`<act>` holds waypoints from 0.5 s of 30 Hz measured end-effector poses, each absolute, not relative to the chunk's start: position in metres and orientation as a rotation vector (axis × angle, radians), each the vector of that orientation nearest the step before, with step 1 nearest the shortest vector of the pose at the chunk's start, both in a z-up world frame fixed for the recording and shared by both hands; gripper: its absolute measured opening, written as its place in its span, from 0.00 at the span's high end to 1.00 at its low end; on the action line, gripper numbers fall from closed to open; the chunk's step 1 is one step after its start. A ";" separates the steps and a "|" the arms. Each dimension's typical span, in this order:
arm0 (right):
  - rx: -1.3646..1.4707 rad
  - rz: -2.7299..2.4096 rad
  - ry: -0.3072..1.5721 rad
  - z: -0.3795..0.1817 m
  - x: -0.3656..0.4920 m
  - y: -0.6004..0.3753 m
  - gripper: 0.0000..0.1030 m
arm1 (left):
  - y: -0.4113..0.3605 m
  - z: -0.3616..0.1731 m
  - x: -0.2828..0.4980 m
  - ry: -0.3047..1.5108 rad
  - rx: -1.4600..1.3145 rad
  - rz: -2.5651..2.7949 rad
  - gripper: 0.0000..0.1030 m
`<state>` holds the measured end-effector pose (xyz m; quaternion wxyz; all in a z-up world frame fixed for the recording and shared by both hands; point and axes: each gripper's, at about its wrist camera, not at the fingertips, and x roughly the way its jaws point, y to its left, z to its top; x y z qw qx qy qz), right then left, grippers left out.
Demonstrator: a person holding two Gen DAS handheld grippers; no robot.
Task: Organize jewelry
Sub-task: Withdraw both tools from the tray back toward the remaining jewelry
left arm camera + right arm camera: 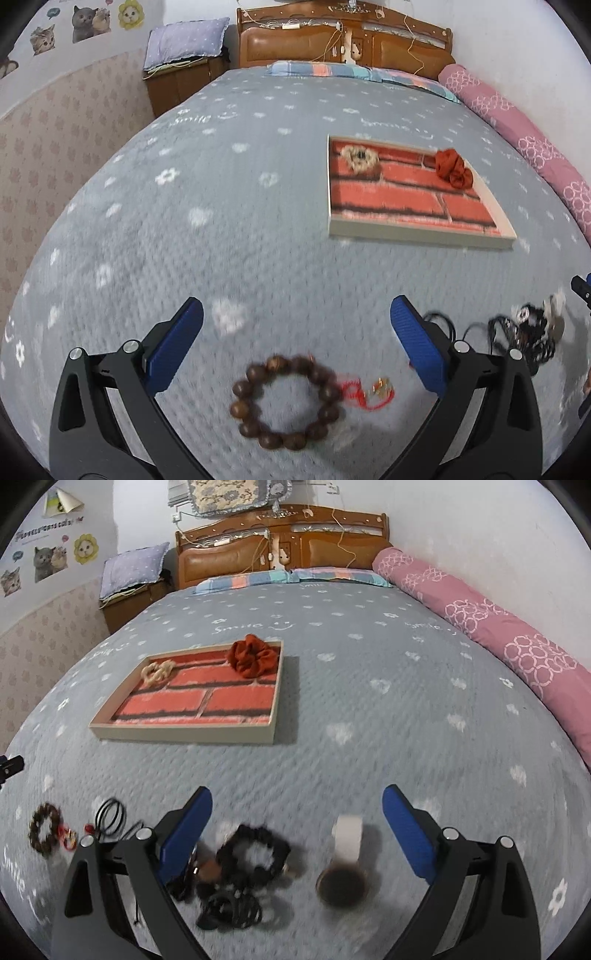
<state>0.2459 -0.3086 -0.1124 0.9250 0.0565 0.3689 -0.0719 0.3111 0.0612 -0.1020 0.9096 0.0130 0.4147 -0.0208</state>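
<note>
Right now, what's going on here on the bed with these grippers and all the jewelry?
A person is sorting jewelry on a bed into a brick-patterned tray. The tray already holds a red scrunchie and a pale beaded bracelet. The left gripper is open over a brown bead bracelet, nothing held. The right gripper is open over a watch and a black scrunchie.

A home bedroom: quilted bed (369,709), carved wooden headboard (280,542), cat wall stickers (88,22).

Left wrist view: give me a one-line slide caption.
Open left tool above a brown bead bracelet on the bedspread, with the brick-print tray holding a red scrunchie beyond.
</note>
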 end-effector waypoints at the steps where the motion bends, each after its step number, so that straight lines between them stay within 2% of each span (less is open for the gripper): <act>1: 0.115 -0.136 0.762 -0.115 0.242 -0.306 0.11 | 0.059 -0.105 0.305 0.851 0.029 -0.046 0.05; 8: 0.067 -0.110 0.777 -0.134 0.222 -0.286 0.11 | 0.034 -0.133 0.276 0.864 0.060 -0.101 0.05; 15: 0.060 -0.100 0.786 -0.150 0.208 -0.270 0.11 | 0.040 -0.156 0.270 0.882 0.064 -0.050 0.05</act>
